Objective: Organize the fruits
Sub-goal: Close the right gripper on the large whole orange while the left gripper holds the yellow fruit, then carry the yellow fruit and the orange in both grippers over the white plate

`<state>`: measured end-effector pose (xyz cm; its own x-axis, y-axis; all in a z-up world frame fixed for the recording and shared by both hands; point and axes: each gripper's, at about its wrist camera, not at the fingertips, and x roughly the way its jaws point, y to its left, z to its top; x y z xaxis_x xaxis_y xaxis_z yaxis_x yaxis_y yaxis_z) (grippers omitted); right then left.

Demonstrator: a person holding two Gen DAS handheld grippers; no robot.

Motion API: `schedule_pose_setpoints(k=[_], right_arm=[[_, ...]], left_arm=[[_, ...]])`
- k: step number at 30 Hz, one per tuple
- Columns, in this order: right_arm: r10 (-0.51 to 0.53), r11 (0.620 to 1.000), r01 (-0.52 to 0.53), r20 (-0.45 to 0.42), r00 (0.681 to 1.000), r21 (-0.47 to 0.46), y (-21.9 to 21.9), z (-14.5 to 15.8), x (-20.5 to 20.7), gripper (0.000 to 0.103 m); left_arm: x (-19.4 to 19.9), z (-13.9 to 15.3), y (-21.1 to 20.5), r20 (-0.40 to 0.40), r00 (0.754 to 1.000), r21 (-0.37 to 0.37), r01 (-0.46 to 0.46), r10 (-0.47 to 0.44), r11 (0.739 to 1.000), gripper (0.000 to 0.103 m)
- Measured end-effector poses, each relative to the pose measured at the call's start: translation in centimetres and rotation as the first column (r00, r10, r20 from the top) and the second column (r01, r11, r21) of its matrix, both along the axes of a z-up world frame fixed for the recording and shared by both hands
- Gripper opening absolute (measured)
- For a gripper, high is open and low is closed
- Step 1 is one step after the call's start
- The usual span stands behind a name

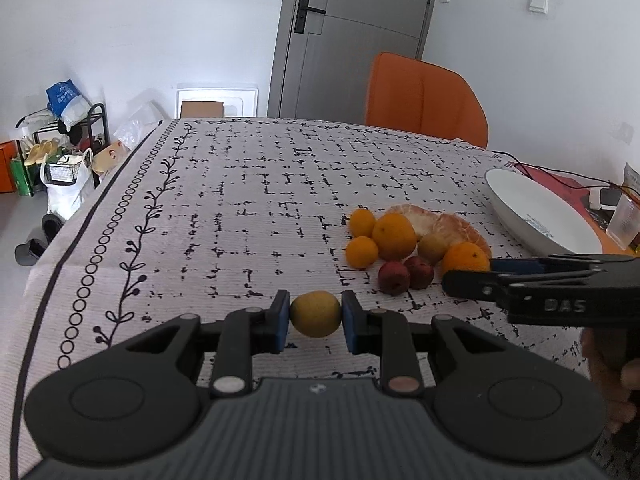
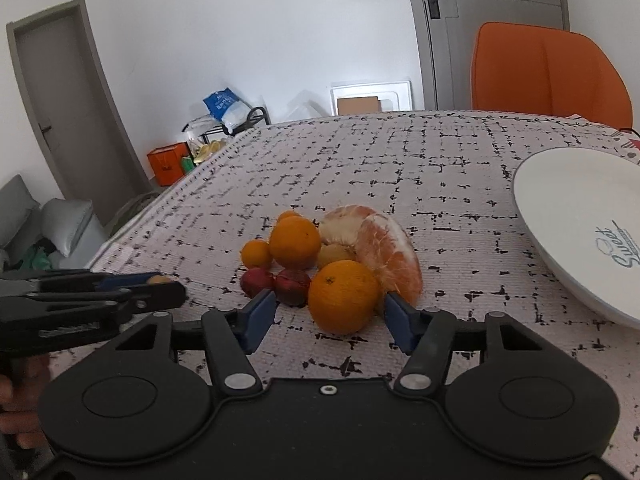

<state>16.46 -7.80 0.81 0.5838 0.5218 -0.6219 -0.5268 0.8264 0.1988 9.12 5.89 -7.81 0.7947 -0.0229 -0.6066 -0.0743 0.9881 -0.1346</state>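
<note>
My left gripper (image 1: 315,314) is shut on a small yellow-green fruit (image 1: 315,313), held just above the patterned tablecloth, in front and left of the fruit pile. The pile (image 1: 404,240) holds oranges, small tangerines, two dark red fruits, another yellow-green fruit and peeled pomelo pieces. My right gripper (image 2: 326,314) is open, its blue pads on either side of the nearest orange (image 2: 344,297) without touching it. A pomelo wedge (image 2: 390,256) lies right behind that orange. A white plate (image 2: 580,216) stands to the right of the pile.
An orange chair (image 1: 424,100) stands at the table's far edge. Cables and a clear cup (image 1: 622,220) lie beyond the plate at the right. The table's left edge (image 1: 100,196) drops to the floor with bags and a rack.
</note>
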Motion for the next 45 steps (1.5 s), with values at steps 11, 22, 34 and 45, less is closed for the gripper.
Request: schedule_pose_setpoints(k=[11, 22, 34, 45], right_arm=[[-0.009, 0.999, 0.008, 0.005, 1.000, 0.039, -1.2, -0.3, 0.4, 0.037], [-0.057, 0.994, 0.054, 0.026, 0.998, 0.094, -4.9, 0.9, -1.2, 0.037], [-0.145, 0.982, 0.137, 0.054, 0.988, 0.131, -9.2, 1.8, -2.0, 0.037], [-0.216, 0.968, 0.205, 0.065, 0.974, 0.143, -12.2, 2.0, -2.4, 0.037]], left_arm=[[0.0, 0.2, -1.0, -0.003, 1.000, 0.005, 0.006, -0.006, 1.000, 0.026], [-0.1, 1.1, -3.4, 0.010, 0.999, 0.033, 0.049, -0.050, 0.998, 0.026], [0.0, 1.9, -5.4, 0.015, 0.997, 0.056, 0.071, -0.072, 0.996, 0.026], [1.2, 2.1, -7.4, 0.017, 0.993, 0.073, 0.111, -0.113, 0.991, 0.026]])
